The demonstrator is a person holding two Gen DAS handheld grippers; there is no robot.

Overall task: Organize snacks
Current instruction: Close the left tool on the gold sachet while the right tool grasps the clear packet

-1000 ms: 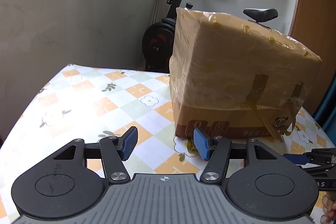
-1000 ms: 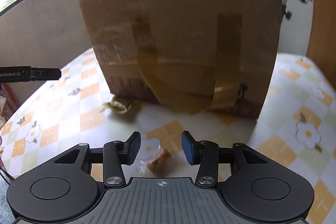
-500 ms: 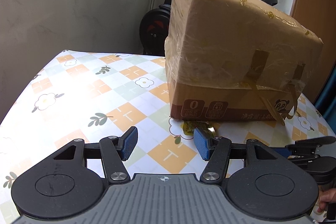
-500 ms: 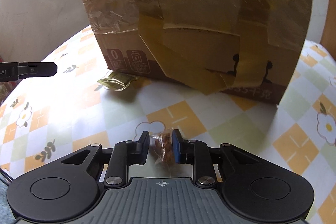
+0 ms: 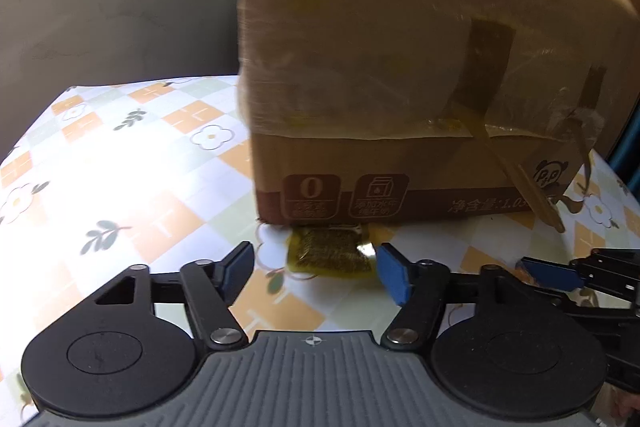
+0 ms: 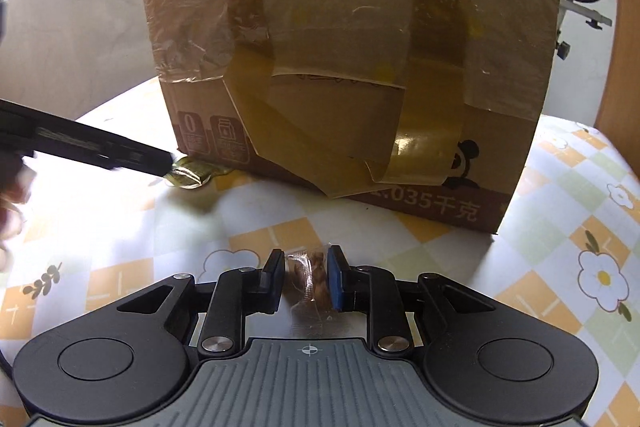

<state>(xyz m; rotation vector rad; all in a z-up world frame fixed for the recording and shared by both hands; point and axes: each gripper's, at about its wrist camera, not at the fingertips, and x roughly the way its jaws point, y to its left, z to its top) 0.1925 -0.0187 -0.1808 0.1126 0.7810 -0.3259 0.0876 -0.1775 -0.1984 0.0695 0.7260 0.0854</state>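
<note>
Right gripper (image 6: 306, 277) pinches a clear-wrapped brown snack (image 6: 311, 277) just above the flowered tablecloth (image 6: 560, 195); the wrapper looks slick, so the piece may slide out on lifting. Left gripper (image 5: 316, 267) has its jaws opening around a green-gold packet (image 5: 330, 251) that lies against the foot of the taped cardboard box (image 5: 400, 67), pads not touching it. View blurred; the far pad may catch the box wall and shove the packet under.

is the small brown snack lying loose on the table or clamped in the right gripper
Clamped: the brown snack sits pinched between both fingers of the right gripper, pads pressed against its clear wrapper.
</note>
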